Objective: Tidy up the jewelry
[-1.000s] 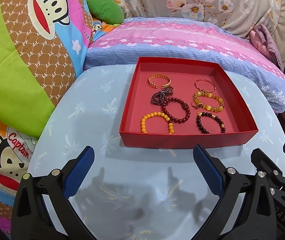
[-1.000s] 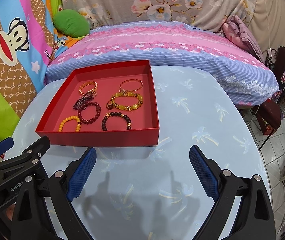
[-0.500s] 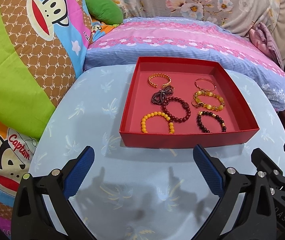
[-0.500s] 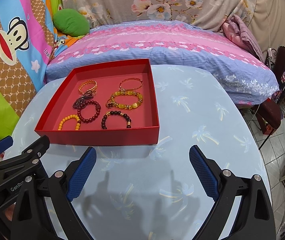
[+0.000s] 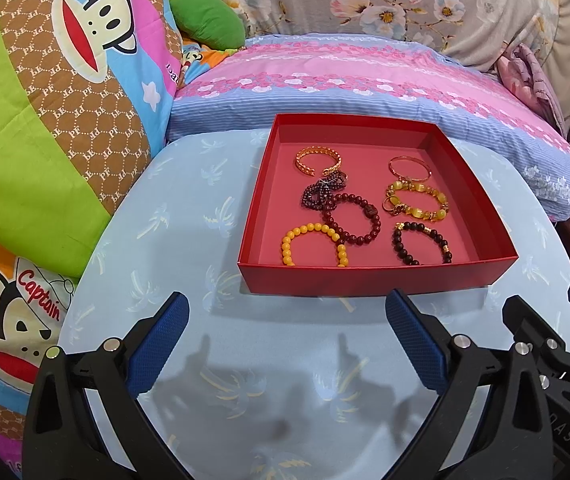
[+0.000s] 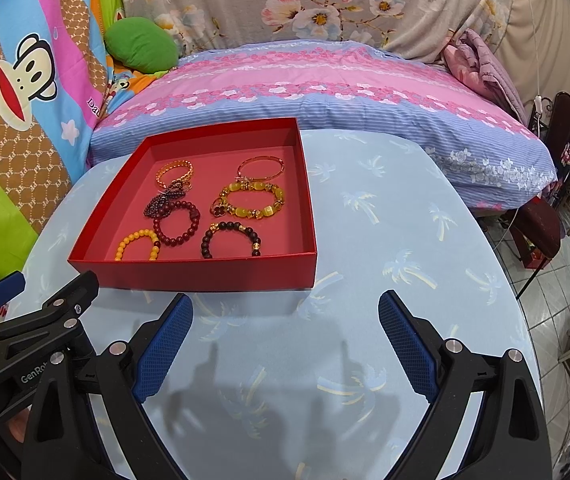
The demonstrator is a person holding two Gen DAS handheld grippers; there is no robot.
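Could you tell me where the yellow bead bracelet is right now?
The yellow bead bracelet lies in the red box's near-left corner, beside the dark red bead bracelet.

Red tray, open, flat on table, just ahead of left fingertips. Inside: seven bracelets lying flat. Yellow beads, dark beads nearest; gold bangles farthest. Maroon strands overlap mid-left.

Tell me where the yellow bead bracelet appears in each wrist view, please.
Left wrist view: yellow bead bracelet at the tray's near left corner, centre of picture.
Right wrist view: same bracelet, near left corner, left of centre.
Shared landmark: the red tray, its near wall partly hiding the bracelet.
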